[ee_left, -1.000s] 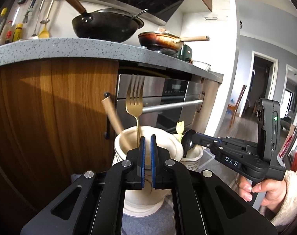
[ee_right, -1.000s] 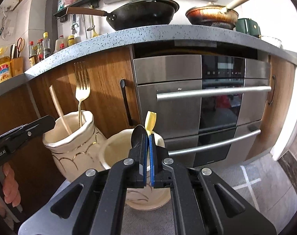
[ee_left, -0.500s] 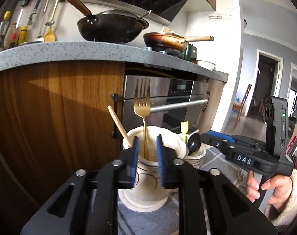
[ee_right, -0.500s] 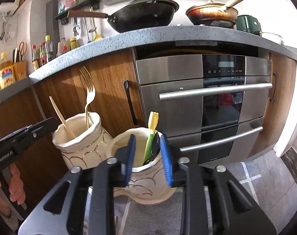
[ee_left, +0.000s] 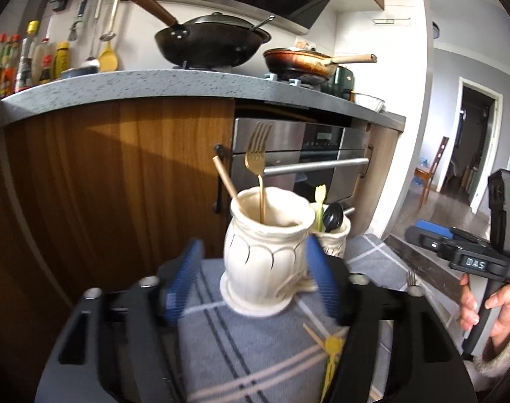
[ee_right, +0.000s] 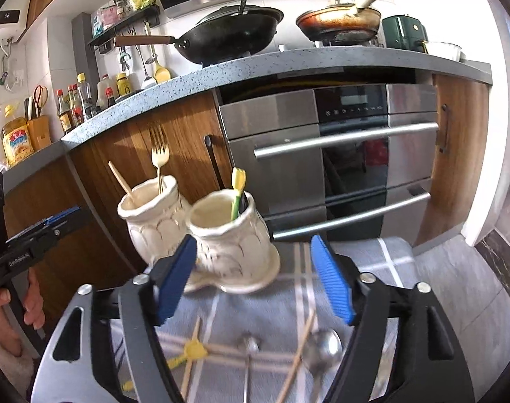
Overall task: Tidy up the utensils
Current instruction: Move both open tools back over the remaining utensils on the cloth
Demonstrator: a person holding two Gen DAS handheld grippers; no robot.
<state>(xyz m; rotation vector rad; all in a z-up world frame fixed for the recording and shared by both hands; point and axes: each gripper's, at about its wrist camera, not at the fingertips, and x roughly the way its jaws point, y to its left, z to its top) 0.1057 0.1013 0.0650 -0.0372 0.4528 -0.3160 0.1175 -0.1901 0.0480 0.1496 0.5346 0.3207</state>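
Kitchen cabinets of brown wood and a steel oven (ee_right: 328, 168) fill the background under a speckled grey worktop (ee_left: 154, 84) carrying a black wok (ee_left: 211, 43) and a frying pan (ee_right: 338, 23). Lower down, a grey striped cloth (ee_right: 288, 302) holds two cream ceramic jars touching side by side. One jar (ee_left: 265, 252) contains a gold fork (ee_left: 256, 161) and a wooden stick (ee_left: 226, 181); the other jar (ee_right: 231, 238) contains a yellow-green utensil (ee_right: 237, 188) and a black spoon (ee_left: 333, 216). More utensils lie loose on the cloth, including a metal spoon (ee_right: 322, 346). The left gripper (ee_left: 255, 285) and the right gripper (ee_right: 255, 282) both have jaws spread wide, holding nothing.
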